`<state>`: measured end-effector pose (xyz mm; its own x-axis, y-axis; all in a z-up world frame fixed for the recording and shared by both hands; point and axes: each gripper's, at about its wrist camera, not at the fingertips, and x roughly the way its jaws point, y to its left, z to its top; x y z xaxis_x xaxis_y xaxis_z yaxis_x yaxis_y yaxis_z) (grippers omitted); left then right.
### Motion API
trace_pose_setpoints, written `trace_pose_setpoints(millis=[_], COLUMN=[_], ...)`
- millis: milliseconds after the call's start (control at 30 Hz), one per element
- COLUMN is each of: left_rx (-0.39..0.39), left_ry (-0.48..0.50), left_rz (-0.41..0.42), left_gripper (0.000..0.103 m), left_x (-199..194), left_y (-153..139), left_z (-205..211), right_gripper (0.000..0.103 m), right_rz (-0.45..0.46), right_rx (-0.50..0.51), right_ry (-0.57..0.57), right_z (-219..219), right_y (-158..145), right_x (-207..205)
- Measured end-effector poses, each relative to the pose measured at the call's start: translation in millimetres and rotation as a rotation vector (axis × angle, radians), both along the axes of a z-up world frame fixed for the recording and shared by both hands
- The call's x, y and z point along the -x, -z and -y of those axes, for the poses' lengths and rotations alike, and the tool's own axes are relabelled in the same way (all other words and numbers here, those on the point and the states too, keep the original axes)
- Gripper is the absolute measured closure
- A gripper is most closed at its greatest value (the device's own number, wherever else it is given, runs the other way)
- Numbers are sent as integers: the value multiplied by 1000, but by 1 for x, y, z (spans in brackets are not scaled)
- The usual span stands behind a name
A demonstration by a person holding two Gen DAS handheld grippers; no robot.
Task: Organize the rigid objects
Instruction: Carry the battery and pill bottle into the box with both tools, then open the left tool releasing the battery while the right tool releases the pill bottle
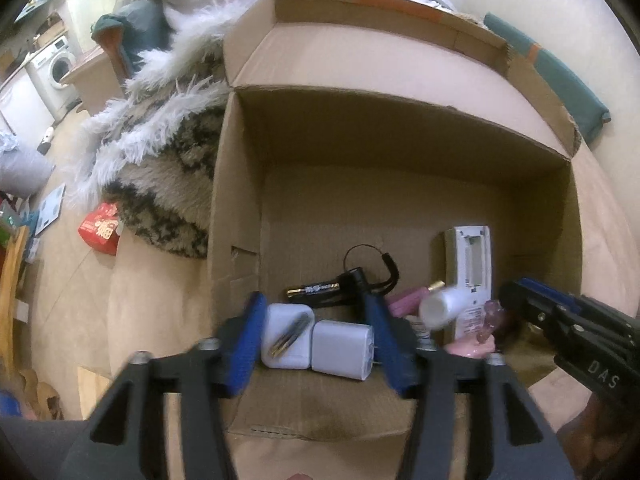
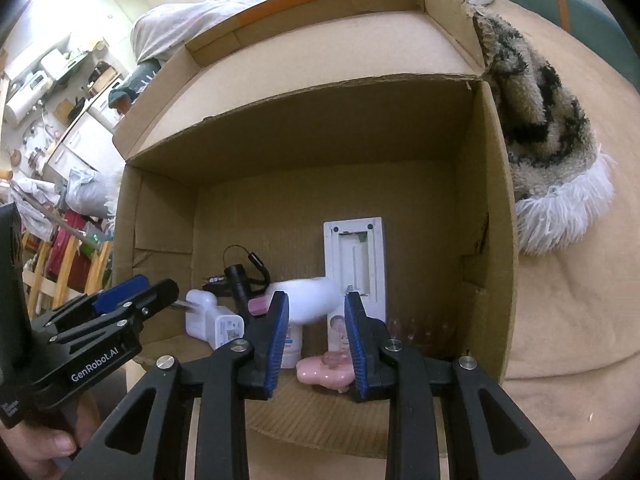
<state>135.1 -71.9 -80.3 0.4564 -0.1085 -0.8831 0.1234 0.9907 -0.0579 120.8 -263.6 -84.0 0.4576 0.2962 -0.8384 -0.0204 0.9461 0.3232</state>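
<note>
Left claw (image 1: pixel 316 340): right up close, jaws spread wide and empty, hanging over the near edge of the cardboard box (image 1: pixel 240 168); two white chargers (image 1: pixel 316 344) lie side by side between its fingers, untouched by either blue pad.

Right claw (image 2: pixel 316 336): also parted with nothing gripped, hovering at the box's near right; a white bottle (image 2: pixel 308 300) shows blurred just beyond its fingertips, apparently loose and in motion. Whether it was just let go, the pictures cannot say.

Near row in the box: a pink holder (image 2: pixel 324 372) lies on the floor of the box right under the right claw, beside a white tube (image 2: pixel 292 344) with blue print.

Middle row: a small pink cylinder (image 1: pixel 404 300), a black flashlight (image 2: pixel 240 280) with its wrist loop, and a dark battery (image 1: pixel 316 290) sit together, left of centre.

Far row: a white remote (image 2: pixel 356 260), back up and battery bay open, lies toward the right, with the far half of the box floor bare behind it.

Surroundings: the box rests on a beige sofa (image 2: pixel 568 320), with a shaggy patterned blanket (image 1: pixel 168 184) alongside.

Progress: by the look of it, well along. At least eight rigid items are already inside and nothing rigid is seen waiting on the sofa nearby.

Left to do: probably letting the bottle settle and perhaps tidying the huddle at the near end, since the items lie clustered, not lined up.
</note>
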Motion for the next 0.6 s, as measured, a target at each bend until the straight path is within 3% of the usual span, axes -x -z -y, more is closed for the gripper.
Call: trace_pose_setpoints(millis=[133, 200, 233, 267, 400, 533, 600], left_rx=[5, 12, 17, 23, 76, 85, 104], left_ry=[12, 21, 21, 22, 31, 31, 19], left_rz=[22, 30, 32, 35, 49, 104, 119], left_gripper=[32, 26, 25, 24, 19, 17, 5], left_x=[4, 6, 6, 7, 9, 16, 20], left_y=[-6, -9, -10, -12, -25, -44, -53], left_z=[5, 5, 5, 5, 0, -6, -12], right_gripper=[72, 58, 39, 31, 26, 9, 1], right_rz=[23, 37, 50, 64, 97, 157, 212], right_rx=[-5, -11, -15, -17, -39, -63, -73], right_ry=[11, 21, 29, 37, 54, 87, 104], right_z=[4, 6, 7, 8, 12, 19, 22], right_y=[-5, -9, -11, -14, -24, -40, -52], right_x=[3, 3, 4, 4, 7, 17, 27])
